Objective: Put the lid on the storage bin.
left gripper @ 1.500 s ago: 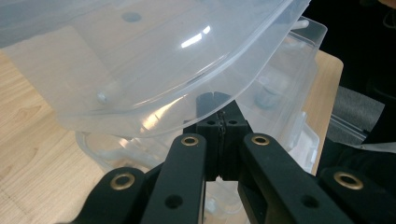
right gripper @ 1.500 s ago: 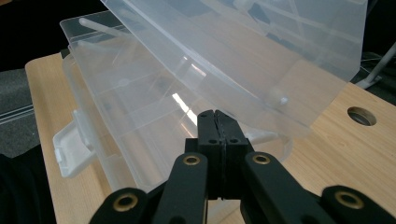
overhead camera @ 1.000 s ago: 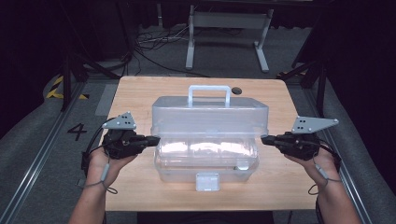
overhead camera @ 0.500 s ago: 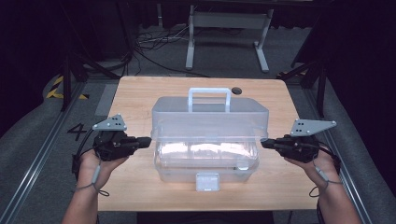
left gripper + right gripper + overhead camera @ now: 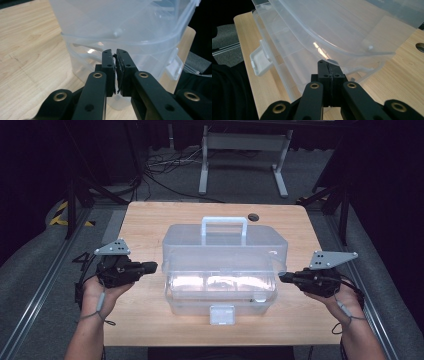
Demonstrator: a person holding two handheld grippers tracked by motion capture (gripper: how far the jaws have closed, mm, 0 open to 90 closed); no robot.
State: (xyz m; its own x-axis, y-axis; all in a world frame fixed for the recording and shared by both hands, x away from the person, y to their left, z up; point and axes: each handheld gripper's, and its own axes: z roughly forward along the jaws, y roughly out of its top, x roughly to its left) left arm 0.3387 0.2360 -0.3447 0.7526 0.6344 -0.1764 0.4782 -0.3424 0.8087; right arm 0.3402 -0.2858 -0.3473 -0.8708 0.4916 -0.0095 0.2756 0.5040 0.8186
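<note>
Clear translucent plastic storage box w/ a carry handle (image 5: 223, 265) sits mid-table on the light wooden tabletop (image 5: 145, 220), white front latch (image 5: 222, 314) facing the person. Lid looks tilted up off the base at the front; in both gripper views the curved lid edge stands above the lower tub.

Left hand (image 5: 102, 287) comes in from bottom left, forearm angled up and slightly inward, wrist strap hanging below. It holds the left gripper (image 5: 150, 267) roughly level, pointing right at the box's left end, tips just beside it, not clearly touching. Left gripper view: jaws (image 5: 115, 53) pressed together w/ only a thin slit between the pads, nothing between them, box wall right ahead.

Right hand (image 5: 340, 295) enters bottom right, forearm angled up and inward, mirror pose. Right gripper (image 5: 282, 277) points left, tips at the box's right end near the rim; contact can't be told. Right gripper view: jaws (image 5: 328, 65) closed flat against each other, empty, just under the lid's edge.

Grey three-cornered plates sit atop both grippers. Small dark round hole (image 5: 253, 217) in the table behind the box.
</note>
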